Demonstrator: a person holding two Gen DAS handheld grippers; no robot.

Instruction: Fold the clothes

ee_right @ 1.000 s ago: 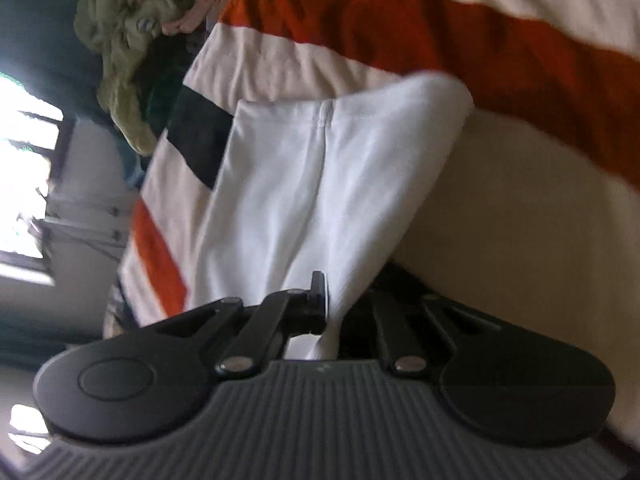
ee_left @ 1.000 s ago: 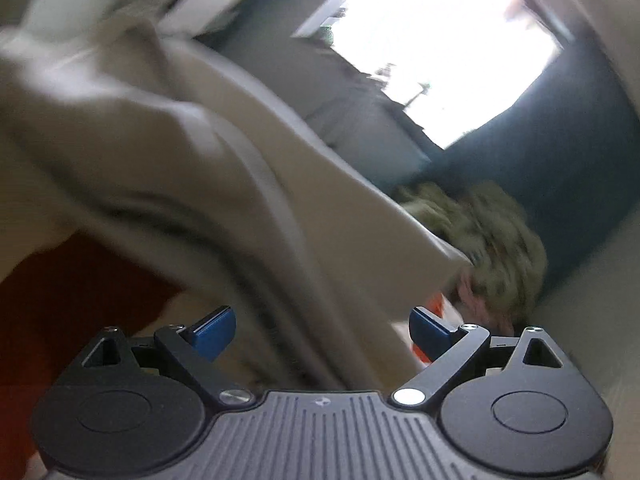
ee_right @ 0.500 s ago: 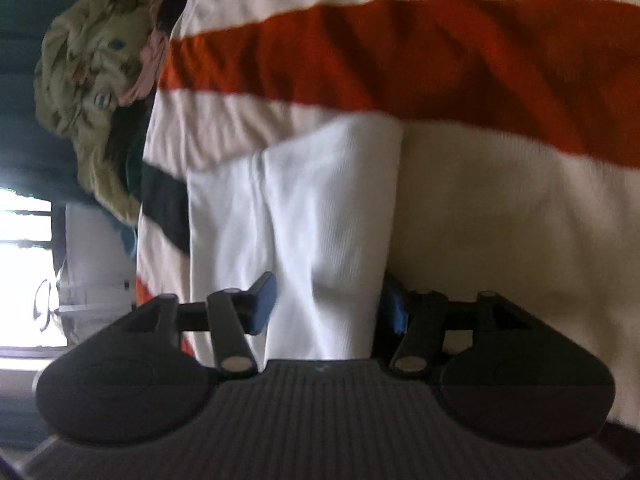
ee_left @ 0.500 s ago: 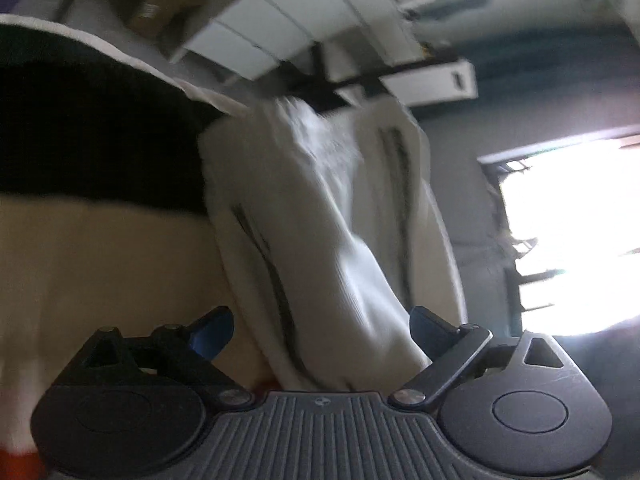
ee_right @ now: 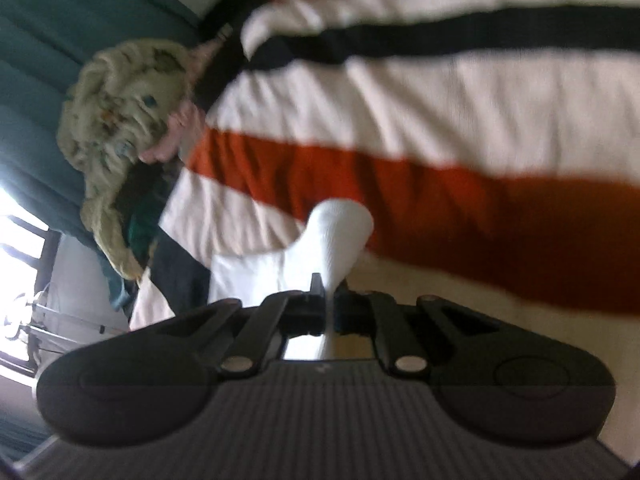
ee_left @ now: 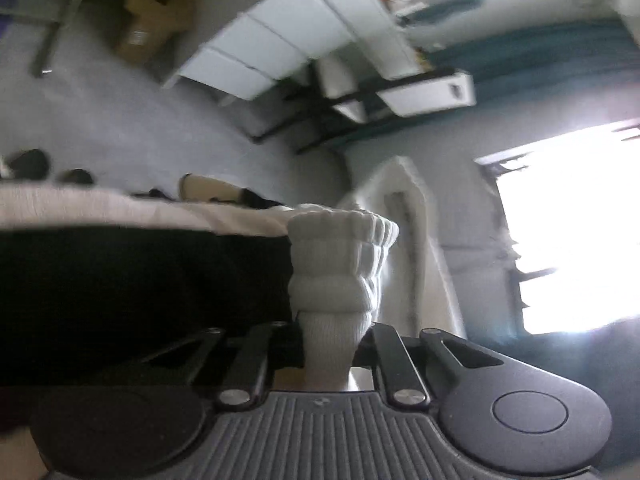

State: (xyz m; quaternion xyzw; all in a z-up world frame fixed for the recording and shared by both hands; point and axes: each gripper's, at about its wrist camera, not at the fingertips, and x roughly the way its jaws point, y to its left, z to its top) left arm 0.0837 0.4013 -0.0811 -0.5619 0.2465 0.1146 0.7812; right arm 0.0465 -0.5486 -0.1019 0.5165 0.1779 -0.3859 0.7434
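A white ribbed garment (ee_left: 340, 264) bunches up between the fingers of my left gripper (ee_left: 330, 344), which is shut on it; more of the cloth (ee_left: 404, 216) trails off behind. In the right wrist view the same white garment (ee_right: 336, 236) rises in a fold from my right gripper (ee_right: 329, 308), whose jaws are shut on it. A flat part of the garment (ee_right: 248, 276) lies on the striped blanket just left of the fingers.
A blanket with cream, orange and black stripes (ee_right: 460, 128) covers the bed. A heap of olive and pink clothes (ee_right: 124, 120) sits at its far left end by a teal curtain (ee_right: 52, 40). White shelves (ee_left: 304, 48) and a bright window (ee_left: 572, 224) lie beyond.
Both grippers were open half a second ago and have now shut on the white garment. Both views have swung, and the cloth is gathered into tighter bunches at the fingers.
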